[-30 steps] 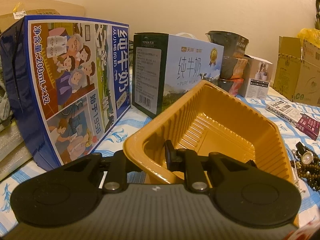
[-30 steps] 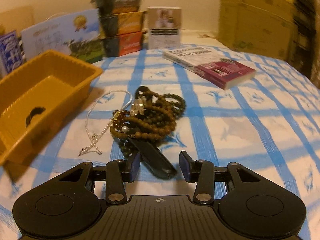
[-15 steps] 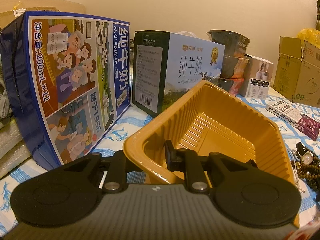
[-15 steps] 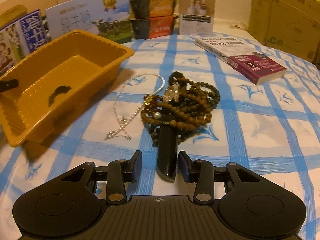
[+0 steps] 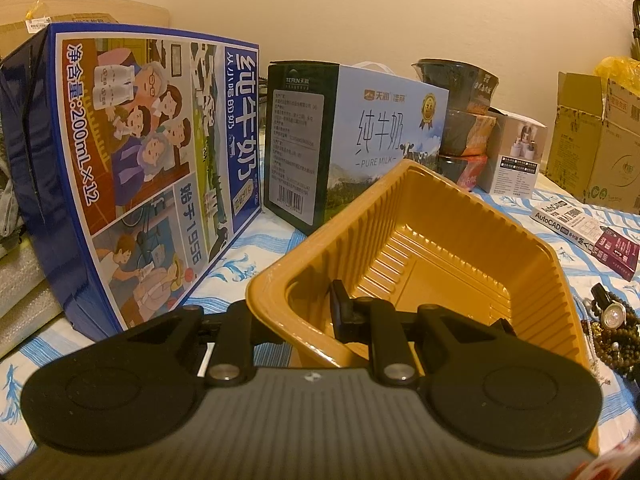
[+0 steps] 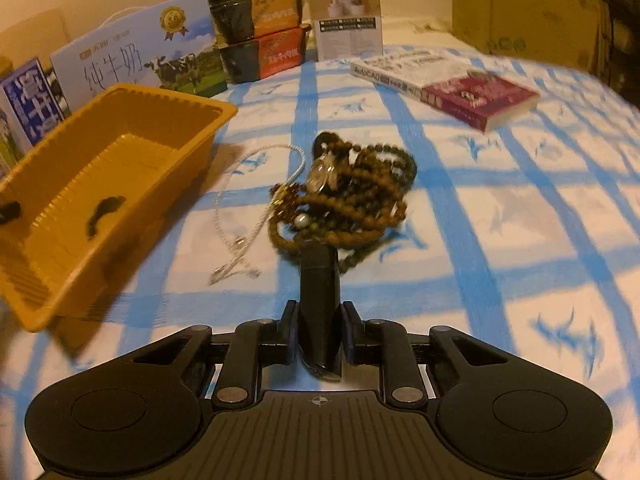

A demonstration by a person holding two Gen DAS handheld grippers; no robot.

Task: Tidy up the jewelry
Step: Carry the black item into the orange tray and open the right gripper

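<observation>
My left gripper (image 5: 294,312) is clamped on the ribbed orange plastic tray's (image 5: 472,204) rim; my right gripper (image 6: 320,334) is closing on the black watch strap (image 6: 320,300).

Plain cream wall (image 5: 360,8); blue-checked white tablecloth (image 6: 500,208); warm dim light.

Blue milk carton box (image 5: 132,176) on the left read "200mL×12" and "1956", white milk box (image 5: 360,140) said "PURE MILK", book (image 5: 576,228) far right said "AutoCAD"
</observation>
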